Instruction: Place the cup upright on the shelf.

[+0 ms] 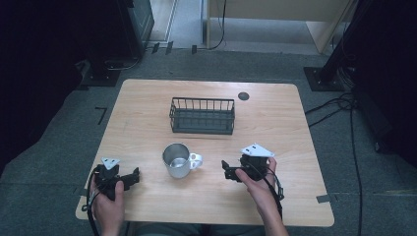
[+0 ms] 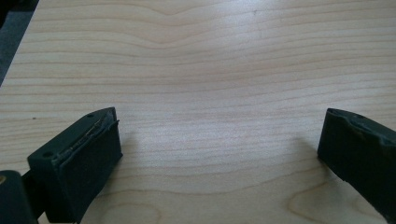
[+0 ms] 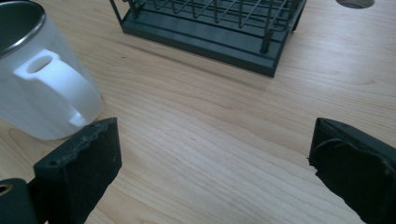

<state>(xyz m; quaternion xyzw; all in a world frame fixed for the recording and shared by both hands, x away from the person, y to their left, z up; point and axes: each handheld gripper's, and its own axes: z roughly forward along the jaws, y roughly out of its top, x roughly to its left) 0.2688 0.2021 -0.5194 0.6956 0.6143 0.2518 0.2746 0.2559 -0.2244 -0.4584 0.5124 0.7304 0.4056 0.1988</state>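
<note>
— Mug [image 1: 177, 160] stands upright near the middle of the wooden table [image 1: 275, 113], on the near half, handle turned toward the person's right. White outside, metal-looking inside; whether it holds anything, I cannot tell.

— Position of the tongs?

— Left gripper [image 1: 129, 178] rests low at the near left of the table, held in the person's left hand [image 1: 109, 199], pointing toward the mug but well apart from it. In the left gripper view its jaws stand wide, bare wood between them, nothing held.

— And the other?

— Right gripper [image 1: 228, 171], in the right hand [image 1: 255, 184], sits to the right of the mug, nearer to it, not touching. In the right gripper view its jaws are also wide and hold nothing; the mug's handle [image 3: 60, 86] shows just beyond the left-hand jaw in that view.

— Surroundings?

— Dark wire basket [image 1: 202, 116] sits behind the mug, toward the far side, clear of it, a strip of bare table between. A round dark grommet [image 1: 243, 96] is set in the table top beyond the basket's right end. Cables [image 1: 339, 105] lie on the grey floor to the right of the table.

— Obstructions?

— Nothing lies between either gripper and the mug. The basket stands behind, not across either approach.
</note>
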